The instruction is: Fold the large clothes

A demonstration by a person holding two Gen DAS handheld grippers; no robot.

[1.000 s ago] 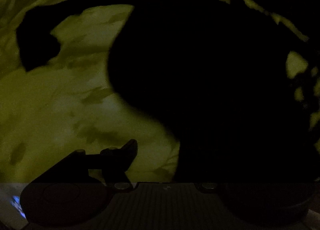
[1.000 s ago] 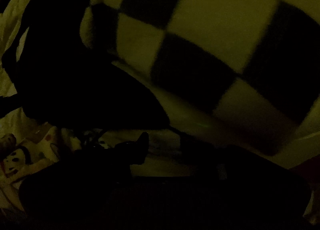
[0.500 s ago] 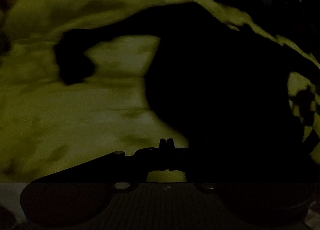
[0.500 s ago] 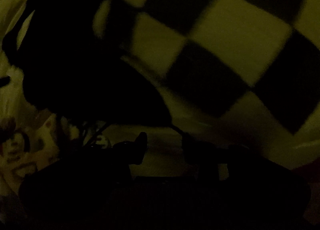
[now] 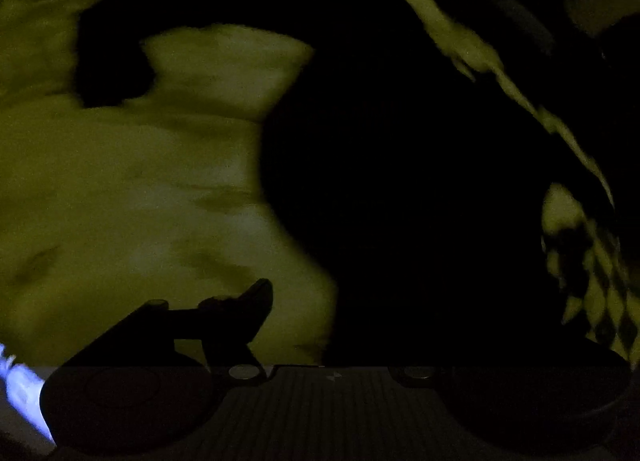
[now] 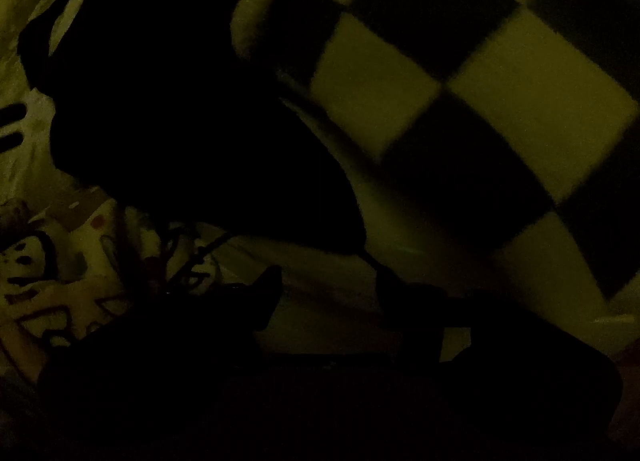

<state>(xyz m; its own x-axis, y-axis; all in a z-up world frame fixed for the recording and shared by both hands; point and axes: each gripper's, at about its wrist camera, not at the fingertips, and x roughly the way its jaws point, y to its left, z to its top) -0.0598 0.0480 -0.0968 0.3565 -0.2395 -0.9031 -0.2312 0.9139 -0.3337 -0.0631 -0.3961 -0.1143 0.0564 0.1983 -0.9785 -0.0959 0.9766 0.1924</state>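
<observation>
Both grippers free above the dark garment

We hold the left gripper (image 5: 340, 301) wide apart, empty; the right gripper (image 6: 328, 293), just opening, grips nothing. The dark garment (image 5: 400, 181) lies at three o'clock on the pale bedding (image 5: 120, 201), checkered blanket (image 6: 500, 81) at one o'clock, so we judge a regrasp comes next.

A dim home bedroom: rumpled bedsheet (image 5: 120, 189), checkered blanket (image 6: 500, 81), cartoon-print fabric (image 6: 52, 269)

I'm seeing a dark garment (image 5: 420, 189) lying spread across the pale bedding, one sleeve (image 5: 116, 61) stretching out left with its cuff hanging down. From the right wrist view the same dark garment (image 6: 180, 121) is lying as a featureless black mass; folds are too dim to make out.
</observation>
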